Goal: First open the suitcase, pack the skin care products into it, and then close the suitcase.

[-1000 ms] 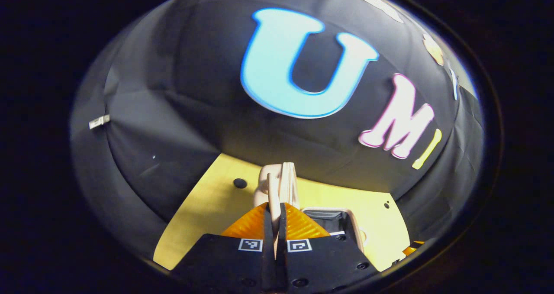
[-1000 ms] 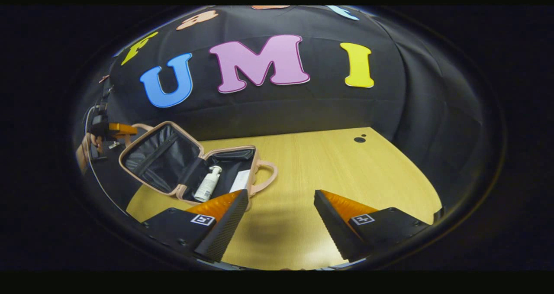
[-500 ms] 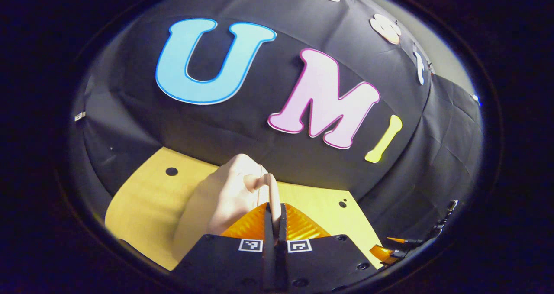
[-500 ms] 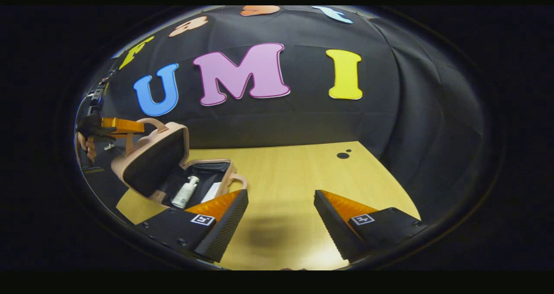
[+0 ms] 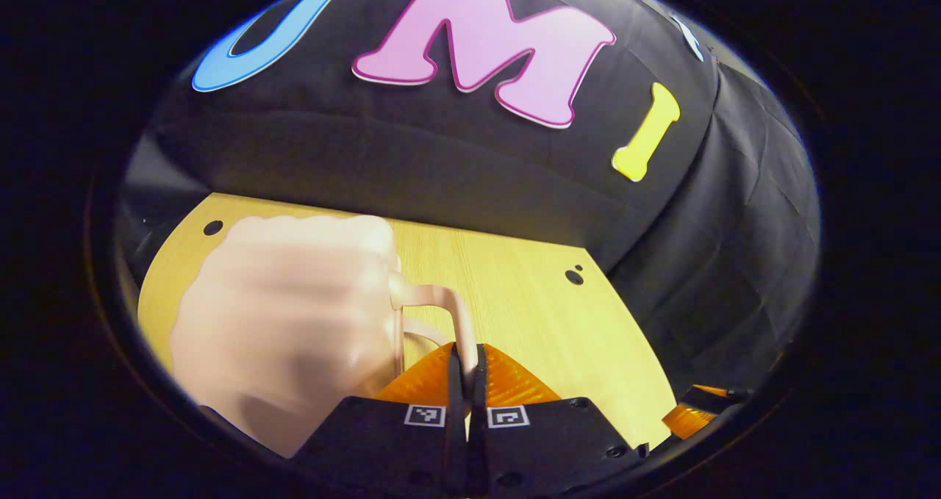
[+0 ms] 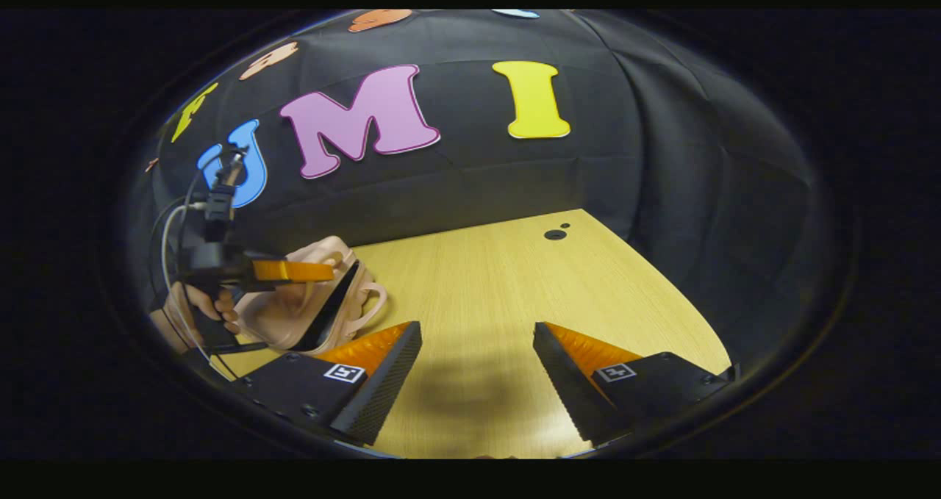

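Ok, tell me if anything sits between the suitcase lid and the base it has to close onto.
Nothing visible does. The left gripper is shut on the lid handle; in the right gripper view a narrow dark gap remains in the suitcase.

left gripper (image 5: 467, 359): black body at 6 o'clock of the left gripper view; ribbed wedge fingers (image 5: 419, 381); two square black-and-white markers; round screws along the lower edge
right gripper (image 6: 478, 367): black blocks at 7 and 5 o'clock of the right gripper view; serrated inner finger faces; one square marker on each; small screws at 7 o'clock
left gripper, seen from the right gripper view (image 6: 323, 271): black housing at 9 o'clock, black and white cables (image 6: 170, 227) looping above it
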